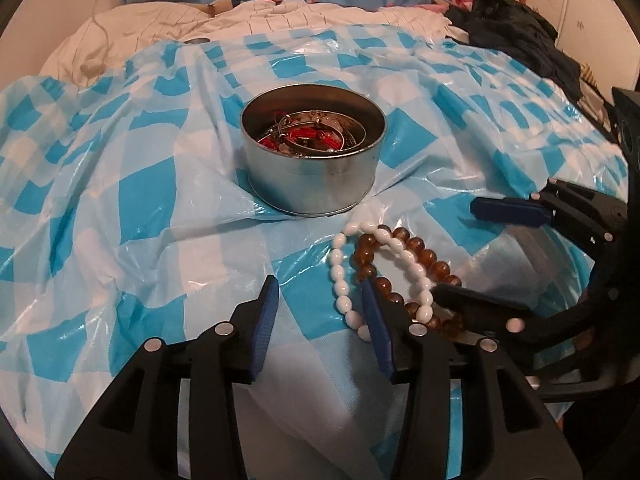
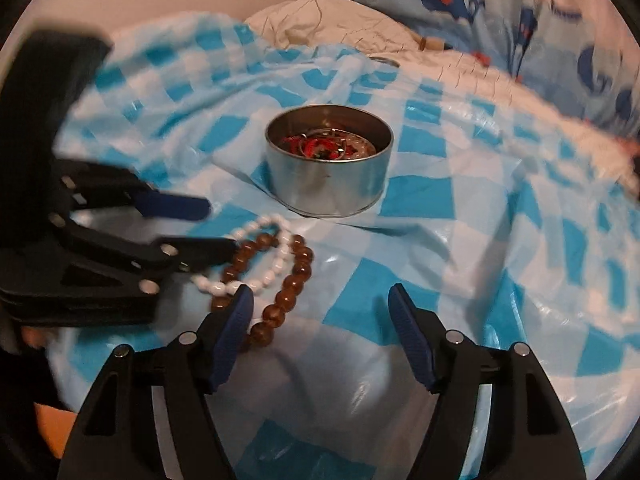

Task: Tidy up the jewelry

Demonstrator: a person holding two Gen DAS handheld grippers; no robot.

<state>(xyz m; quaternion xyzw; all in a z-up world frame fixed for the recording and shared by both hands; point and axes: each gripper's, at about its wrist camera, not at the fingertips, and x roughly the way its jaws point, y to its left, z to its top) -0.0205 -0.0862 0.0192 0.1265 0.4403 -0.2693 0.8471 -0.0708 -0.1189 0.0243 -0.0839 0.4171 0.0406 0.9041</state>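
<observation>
A round metal tin (image 1: 316,178) (image 2: 332,184) stands on the blue-and-white checked plastic sheet (image 1: 120,208) (image 2: 460,208) and holds red and silver jewelry (image 1: 308,136) (image 2: 320,146). A white bead bracelet (image 1: 340,276) (image 2: 260,276) and a brown bead bracelet (image 1: 424,258) (image 2: 288,292) lie overlapped in front of the tin. My left gripper (image 1: 320,292) (image 2: 220,224) is open, its right finger resting over the bracelets. My right gripper (image 2: 322,296) (image 1: 456,244) is open, its left finger over the brown beads. Neither holds anything.
The sheet covers a soft, rumpled bed. A white quilt (image 1: 160,28) and a blue whale-print pillow (image 2: 500,4) lie behind. Dark clothing (image 1: 516,36) is heaped at the far right. The two grippers are close together at the bracelets.
</observation>
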